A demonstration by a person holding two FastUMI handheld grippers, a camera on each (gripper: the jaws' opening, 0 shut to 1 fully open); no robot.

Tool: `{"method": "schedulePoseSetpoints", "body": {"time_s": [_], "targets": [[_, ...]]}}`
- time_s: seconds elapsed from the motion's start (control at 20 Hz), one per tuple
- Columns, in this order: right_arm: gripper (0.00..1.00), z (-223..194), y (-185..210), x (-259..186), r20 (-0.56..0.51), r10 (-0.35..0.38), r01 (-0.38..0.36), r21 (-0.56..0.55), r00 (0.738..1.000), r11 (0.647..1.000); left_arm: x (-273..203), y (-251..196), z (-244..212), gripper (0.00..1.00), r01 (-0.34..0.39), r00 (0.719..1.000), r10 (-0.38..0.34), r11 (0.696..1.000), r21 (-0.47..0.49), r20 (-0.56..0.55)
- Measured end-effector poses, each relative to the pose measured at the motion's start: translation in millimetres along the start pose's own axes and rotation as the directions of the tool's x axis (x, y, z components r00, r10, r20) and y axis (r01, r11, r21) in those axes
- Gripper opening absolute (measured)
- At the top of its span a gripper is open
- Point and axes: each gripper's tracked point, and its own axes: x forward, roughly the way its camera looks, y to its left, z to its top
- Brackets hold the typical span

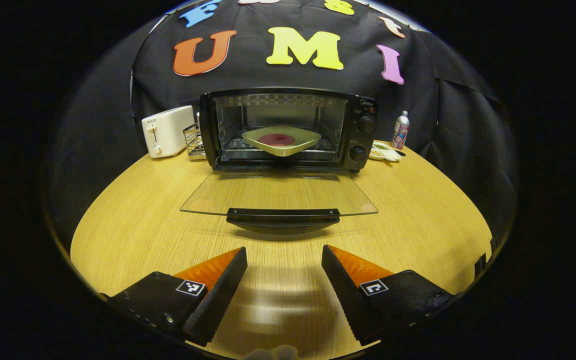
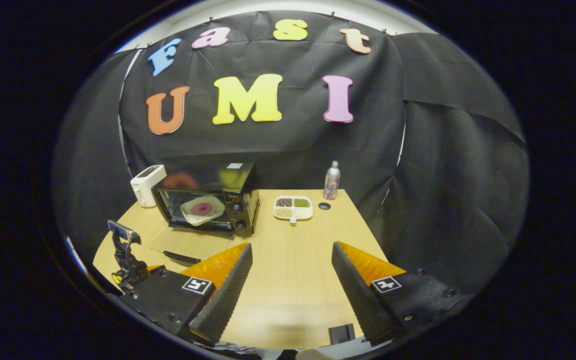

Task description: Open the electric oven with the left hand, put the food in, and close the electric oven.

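The black electric oven point(image 1: 288, 127) stands at the back of the wooden table with its glass door point(image 1: 278, 195) folded down flat. Inside, on the rack, rests a pale square plate point(image 1: 280, 139) carrying a dark red round food. My left gripper point(image 1: 284, 270) hovers open over the table just in front of the door's black handle point(image 1: 283, 216), holding nothing. In the right gripper view the oven point(image 2: 208, 202) sits at the left with the plate point(image 2: 202, 209) inside. My right gripper point(image 2: 290, 272) is open and high above the table, well back from the oven.
A white toaster point(image 1: 167, 131) and a wire rack point(image 1: 194, 141) stand left of the oven. To its right are a divided snack tray point(image 2: 293, 207), a bottle point(image 2: 332, 181) and a small dark ring point(image 2: 324, 205). The left gripper's body point(image 2: 127, 255) shows at the lower left.
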Motion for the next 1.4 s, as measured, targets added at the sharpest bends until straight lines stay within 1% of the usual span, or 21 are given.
{"method": "schedulePoseSetpoints", "body": {"time_s": [0.1, 0.15, 0.3, 0.35, 0.4, 0.45, 0.5, 0.55, 0.7, 0.95, 1.25, 1.4], "targets": [[0.96, 1.5, -2.1, 2.7, -0.005, -0.001, 0.001, 0.004, 1.000, 1.000, 11.6, 1.2, -1.9, 0.96, -0.006, 1.000, 0.006, 1.000, -0.001, -0.008], [1.00, 1.0, -3.8, 4.7, -0.008, -0.004, 0.004, 0.002, 1.000, 1.000, 17.5, 1.8, -0.8, 0.96, -0.009, 1.000, 0.009, 1.000, 0.000, -0.008], [1.00, -0.7, -7.1, 7.8, -0.019, -0.011, 0.011, -0.001, 1.000, 1.000, 34.5, 8.5, -6.8, 0.96, -0.023, 0.999, 0.023, 1.000, 0.004, -0.026], [0.96, -2.0, -8.0, 8.7, -0.024, -0.013, 0.013, 0.000, 1.000, 1.000, 39.4, 10.2, -7.7, 0.96, -0.025, 0.999, 0.025, 1.000, 0.007, -0.030], [1.00, -2.3, -8.7, 9.8, -0.027, -0.013, 0.013, 0.000, 1.000, 1.000, 42.4, 11.9, -4.5, 0.96, -0.032, 0.999, 0.032, 0.999, 0.017, -0.018], [0.97, -3.4, -9.2, 11.0, -0.031, -0.016, 0.016, -0.001, 0.999, 1.000, 45.9, 11.8, -4.2, 0.96, -0.025, 0.999, 0.026, 0.999, 0.028, -0.022], [1.00, -3.7, -10.2, 11.5, -0.034, -0.018, 0.018, -0.002, 0.999, 1.000, 47.0, 11.3, -2.6, 0.96, -0.024, 1.000, 0.024, 0.999, 0.031, -0.016], [0.96, -3.7, -11.4, 11.6, -0.038, -0.020, 0.020, 0.001, 0.999, 1.000, 49.9, 10.8, -1.0, 0.96, -0.022, 1.000, 0.022, 0.999, 0.033, -0.016], [0.96, -2.5, -11.8, 11.6, -0.038, -0.018, 0.018, 0.010, 0.999, 1.000, 48.4, 10.1, 10.3, 0.96, -0.026, 1.000, 0.027, 0.999, 0.040, -0.002], [0.96, -0.2, -10.1, 21.3, -0.034, -0.006, 0.007, 0.036, 0.999, 0.999, 39.8, 6.5, 55.9, 0.96, -0.014, 0.998, 0.010, 0.998, 0.068, 0.056], [0.96, 6.1, -12.8, 23.7, -0.009, 0.002, -0.002, 0.067, 1.000, 0.998, 38.5, 8.6, 144.0, 0.97, -0.022, 0.986, 0.008, 0.996, 0.085, 0.168], [0.96, 8.2, -13.8, 24.5, -0.003, 0.000, 0.000, 0.077, 1.000, 0.997, 39.3, 7.4, 170.9, 0.97, -0.032, 0.979, 0.014, 0.996, 0.087, 0.203]]}}
